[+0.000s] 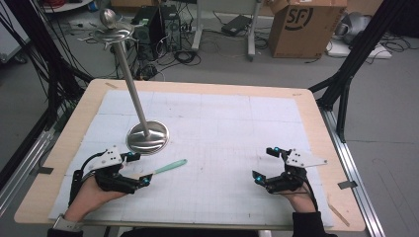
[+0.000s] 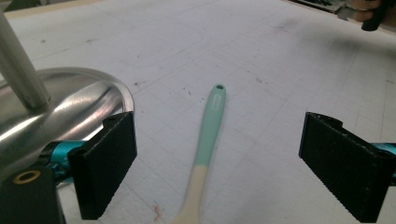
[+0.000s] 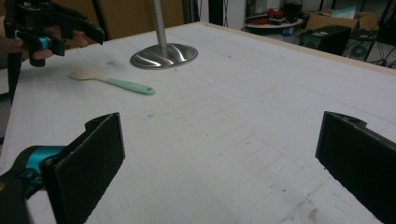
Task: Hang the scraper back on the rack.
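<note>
From above, on the white gridded mat [image 1: 222, 128], the left gripper [image 1: 140, 169] sits low at the near left, jaws parted, over the pale head end of a spatula [image 1: 165, 169] whose mint handle runs up and right toward the table's middle. Steel stand [image 1: 146, 137] with a round base lies just beyond it, pole leaning up and left. Right gripper [image 1: 264, 165] rests at near right, well apart from everything, jaws spread and empty

Left gripper view: both black pads stand wide, the spatula [image 2: 205, 140] lying flat on the mat between them, neither pad touching it. Left pad sits just beside the rim of the stand's base [image 2: 70, 105]. To take the spatula cleanly, judge it best to close across the cream neck, centred, keeping the left pad off that rim; a flat thing like this may skid if pinched off-centre

Right gripper view: jaws wide, bare mat between. Farther off, spatula [image 3: 112, 80], stand base [image 3: 163, 56] and the left gripper [image 3: 46, 35] above the spoon-like head. Right hand looks free to steady the stand later
</note>
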The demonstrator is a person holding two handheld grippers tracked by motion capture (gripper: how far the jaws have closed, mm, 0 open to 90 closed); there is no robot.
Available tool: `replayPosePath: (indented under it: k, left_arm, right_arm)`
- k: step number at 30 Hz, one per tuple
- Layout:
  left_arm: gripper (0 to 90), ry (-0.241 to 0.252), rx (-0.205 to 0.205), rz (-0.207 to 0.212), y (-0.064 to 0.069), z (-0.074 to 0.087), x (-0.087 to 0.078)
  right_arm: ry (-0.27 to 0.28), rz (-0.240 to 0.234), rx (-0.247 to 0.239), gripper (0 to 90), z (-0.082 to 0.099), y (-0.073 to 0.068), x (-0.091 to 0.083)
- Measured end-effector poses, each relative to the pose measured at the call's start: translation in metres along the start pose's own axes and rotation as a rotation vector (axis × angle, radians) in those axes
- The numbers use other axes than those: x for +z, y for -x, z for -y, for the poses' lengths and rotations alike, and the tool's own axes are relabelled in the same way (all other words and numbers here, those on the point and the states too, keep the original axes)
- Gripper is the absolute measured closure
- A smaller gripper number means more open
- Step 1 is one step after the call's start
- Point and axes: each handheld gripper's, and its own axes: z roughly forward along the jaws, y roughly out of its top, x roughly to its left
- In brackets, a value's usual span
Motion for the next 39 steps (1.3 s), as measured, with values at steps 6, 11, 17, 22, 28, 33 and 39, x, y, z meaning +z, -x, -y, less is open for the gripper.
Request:
replayPosePath:
  k: [6, 11, 17, 22, 28, 33, 39]
  left_arm:
    - [14.0, -0.160, 0.133, 0.001, -0.001, -0.008, 0.007]
    - [15.0, -0.235, 0.137, 0.089, -0.007, -0.014, 0.012]
    - [23.8, -0.347, 0.135, 0.137, -0.015, -0.021, 0.020]
    - [23.6, -0.435, 0.144, 0.141, -0.020, -0.026, 0.028]
    - [28.2, -0.521, 0.208, 0.128, -0.019, -0.029, 0.036]
    - [37.8, -0.584, 0.214, 0.133, -0.021, -0.028, 0.040]
    - [52.4, -0.622, 0.193, 0.148, -0.025, -0.028, 0.043]
  right_arm:
    - [-0.003, -0.001, 0.001, 0.4, 0.000, 0.000, 0.000]
    - [-0.002, -0.003, -0.006, 0.4, 0.000, -0.001, 0.001]
    - [-0.003, -0.002, -0.009, 0.3, 0.000, -0.001, 0.001]
    - [-0.011, -0.003, -0.009, 0.4, 0.001, -0.001, 0.003]
    - [-0.012, -0.003, -0.006, 0.4, 0.001, -0.002, 0.002]
    - [-0.021, -0.006, -0.013, 0.3, 0.002, -0.003, 0.005]
    - [-0.022, -0.006, -0.012, 0.4, 0.002, -0.003, 0.005]
